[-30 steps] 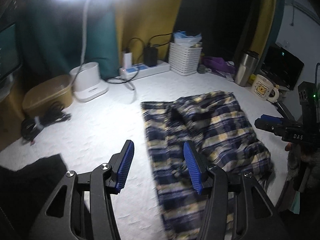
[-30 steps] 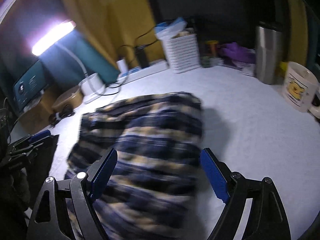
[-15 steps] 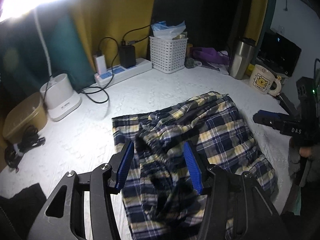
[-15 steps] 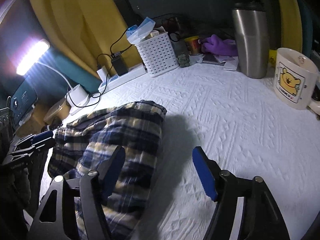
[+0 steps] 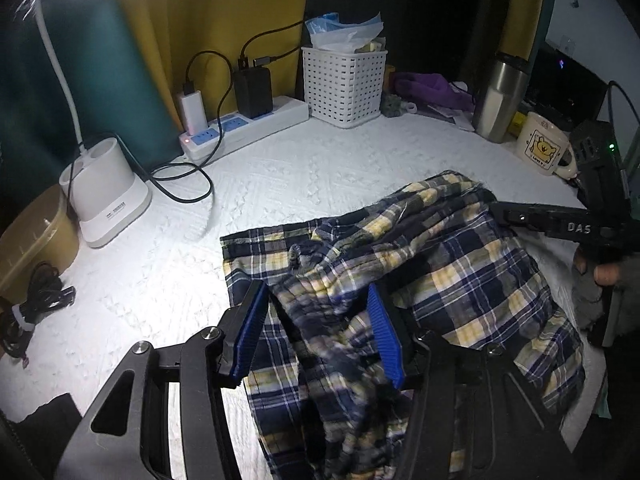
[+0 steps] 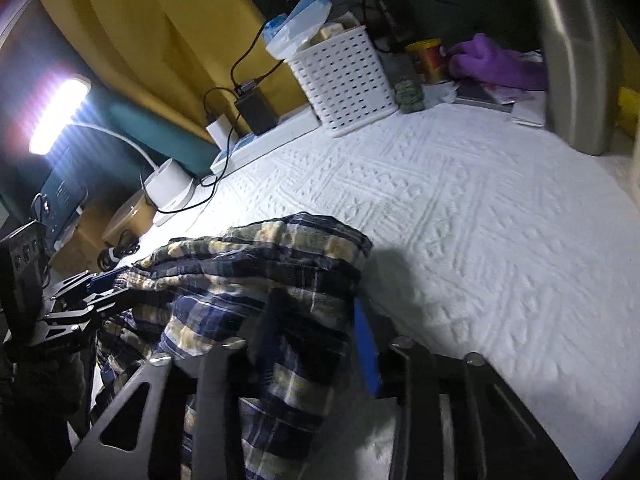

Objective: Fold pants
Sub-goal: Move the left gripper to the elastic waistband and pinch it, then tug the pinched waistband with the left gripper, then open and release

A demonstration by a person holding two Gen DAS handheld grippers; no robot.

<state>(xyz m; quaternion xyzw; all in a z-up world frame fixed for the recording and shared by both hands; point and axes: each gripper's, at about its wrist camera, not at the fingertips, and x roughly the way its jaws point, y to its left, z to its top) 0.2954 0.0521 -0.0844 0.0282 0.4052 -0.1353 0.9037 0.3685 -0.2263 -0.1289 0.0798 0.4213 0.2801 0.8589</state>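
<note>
Left claw: the left gripper (image 5: 318, 334) stands with its blue pads (image 5: 250, 332) spread wide apart; rumpled plaid cloth lies in the gap between them, but the pads do not pinch it; whether either pad brushes the fabric cannot be told
Right claw: the right gripper (image 6: 320, 344) has plaid cloth bunched between its fingers and draped over the left one; only one blue pad (image 6: 366, 348) shows, with the fabric pressed against it; the gap looks narrow and filled with cloth, so it appears clamped on the pants
Right claw from the other side: in the left wrist view the right gripper (image 5: 506, 214) reaches in from the right edge, its tip at the far hem of the cloth
Pants: the plaid pants (image 5: 452, 276), navy, yellow and white, lie crumpled on the white quilted tabletop (image 5: 280, 184); the far edge is lifted in a hump off the surface (image 6: 280, 240)
Behind the pants: a white slotted basket (image 5: 344, 84) beside a power strip (image 5: 248, 128) with chargers; a steel tumbler (image 5: 502, 98) and a bear mug (image 5: 542, 148) to the right
Left edge: a white lamp base (image 5: 106, 192); a tan tub (image 5: 36, 236) beside it
</note>
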